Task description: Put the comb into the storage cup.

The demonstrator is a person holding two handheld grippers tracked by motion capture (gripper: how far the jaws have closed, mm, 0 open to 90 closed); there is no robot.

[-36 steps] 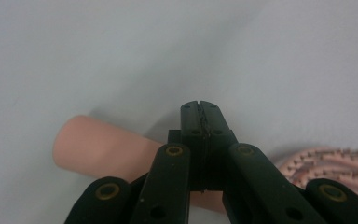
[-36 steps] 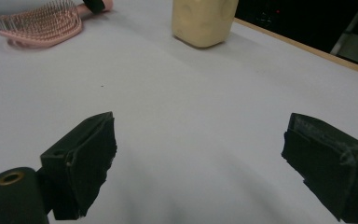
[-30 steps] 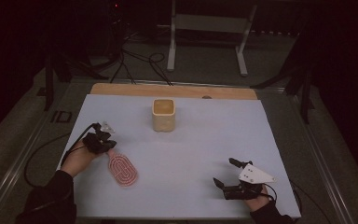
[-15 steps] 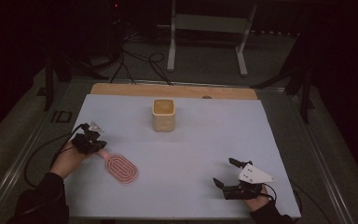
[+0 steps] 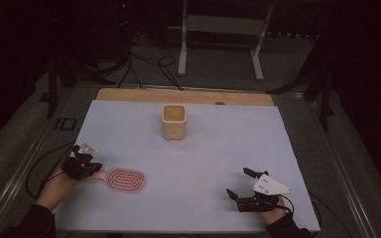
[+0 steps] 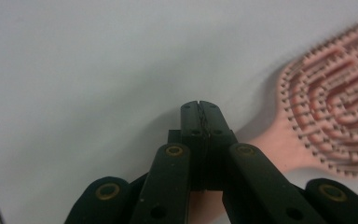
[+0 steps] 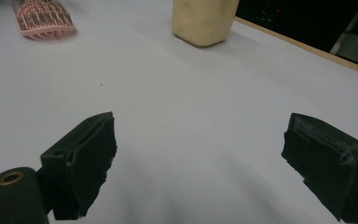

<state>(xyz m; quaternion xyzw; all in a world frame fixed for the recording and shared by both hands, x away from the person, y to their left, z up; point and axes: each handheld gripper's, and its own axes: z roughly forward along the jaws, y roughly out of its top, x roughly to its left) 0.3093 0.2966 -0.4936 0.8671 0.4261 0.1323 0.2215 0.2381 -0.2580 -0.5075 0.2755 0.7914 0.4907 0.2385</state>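
Observation:
A pink hairbrush (image 5: 125,180) lies bristles up on the white table top (image 5: 203,153) at the front left, its handle pointing left. My left gripper (image 5: 92,168) is shut, low over the end of that handle. In the left gripper view the jaws (image 6: 200,106) are pressed together with nothing between their tips, and the brush (image 6: 335,112) handle runs in under their right side. My right gripper (image 5: 239,182) rests open at the front right, its jaws (image 7: 200,154) wide apart over bare table.
A tan square cup (image 5: 174,122) stands upright at the middle back; the right gripper view has it (image 7: 203,21) far ahead, with the brush (image 7: 42,18) at the top left. A wooden strip (image 5: 183,96) edges the back. Cables and a metal stand sit beyond.
My left gripper has slid left and toward the front edge. The brush handle has swung with it, from pointing up-left to pointing left. The right gripper has not moved.

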